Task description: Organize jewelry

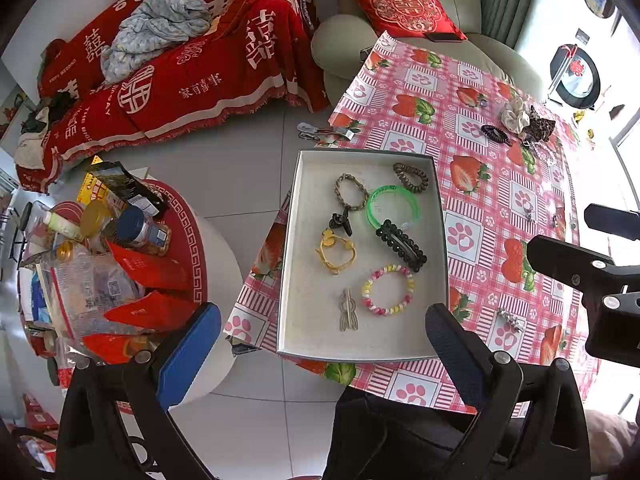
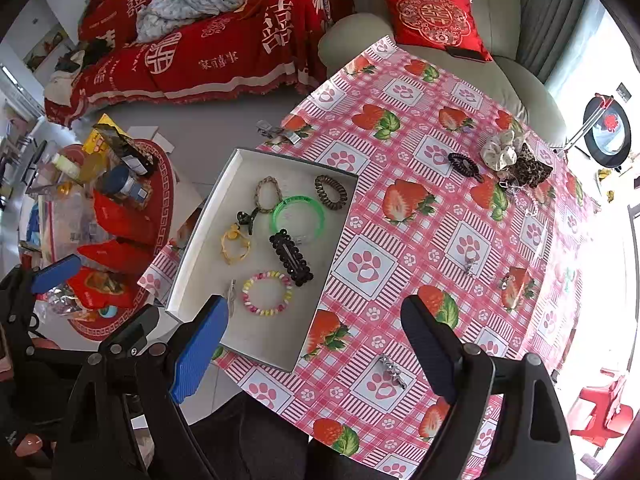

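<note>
A shallow white tray [image 1: 288, 240] [image 2: 200, 232] lies on the table's left part. It holds a green bangle [image 1: 392, 189] [image 2: 298, 200], a black hair clip [image 1: 401, 245] [image 2: 291, 257], a pastel beaded bracelet [image 1: 365, 290] [image 2: 245, 292], a yellow bracelet [image 1: 336, 251], a brown coil tie [image 1: 411, 177] and a silver clip [image 1: 347, 310]. My left gripper [image 1: 320, 356] hovers open over the tray's near edge. My right gripper [image 2: 316, 350] is open above the tablecloth just right of the tray. A silver clip [image 2: 393, 372] lies loose on the cloth between its fingers, well below them.
The strawberry-print tablecloth [image 2: 420, 208] also carries scrunchies [image 2: 500, 150], a black coil tie [image 2: 463, 164] and small trinkets [image 2: 470, 264] at the far right. A cluttered round side table [image 1: 120, 264] stands left of the tray. A red-covered sofa [image 1: 180, 60] and an armchair [image 2: 440, 0] stand beyond.
</note>
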### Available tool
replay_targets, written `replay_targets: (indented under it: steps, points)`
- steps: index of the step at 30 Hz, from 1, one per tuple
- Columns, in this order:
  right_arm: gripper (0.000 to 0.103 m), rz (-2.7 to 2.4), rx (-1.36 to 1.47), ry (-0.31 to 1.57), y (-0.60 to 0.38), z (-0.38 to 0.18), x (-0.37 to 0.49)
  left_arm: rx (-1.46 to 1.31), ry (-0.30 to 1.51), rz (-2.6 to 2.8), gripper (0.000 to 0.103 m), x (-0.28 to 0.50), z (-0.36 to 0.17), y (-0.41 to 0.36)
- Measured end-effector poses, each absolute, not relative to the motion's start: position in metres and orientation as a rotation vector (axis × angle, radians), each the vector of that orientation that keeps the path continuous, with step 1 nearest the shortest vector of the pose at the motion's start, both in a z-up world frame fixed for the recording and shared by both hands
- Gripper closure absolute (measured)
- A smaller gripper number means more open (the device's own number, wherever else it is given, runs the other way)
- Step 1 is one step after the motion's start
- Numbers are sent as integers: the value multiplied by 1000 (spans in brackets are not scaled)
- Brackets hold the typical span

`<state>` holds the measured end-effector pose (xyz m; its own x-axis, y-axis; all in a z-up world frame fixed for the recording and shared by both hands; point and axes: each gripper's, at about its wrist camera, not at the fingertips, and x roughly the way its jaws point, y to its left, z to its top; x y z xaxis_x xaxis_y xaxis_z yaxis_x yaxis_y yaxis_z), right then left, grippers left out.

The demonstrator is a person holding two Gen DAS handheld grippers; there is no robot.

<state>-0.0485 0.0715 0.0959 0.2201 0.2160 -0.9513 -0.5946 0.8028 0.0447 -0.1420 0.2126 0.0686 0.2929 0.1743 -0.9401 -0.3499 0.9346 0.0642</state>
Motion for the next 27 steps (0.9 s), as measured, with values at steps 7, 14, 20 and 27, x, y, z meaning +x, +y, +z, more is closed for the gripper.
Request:
replay_targets:
  steps: [7, 14, 20, 27]
  points:
    - [13, 581, -367, 1228, 72, 95, -51, -166, 1226, 352, 0, -142, 68, 212]
    - [13, 581, -367, 1229, 73, 95, -51, -167, 1228, 354, 0, -142, 69, 212]
    - [13, 580, -367, 1230, 73, 95, -51, -165, 1227, 352, 0, -143, 69, 212]
    - [13, 581, -366, 1230, 73, 95, -51, -165, 1227, 353, 0, -143, 69, 212]
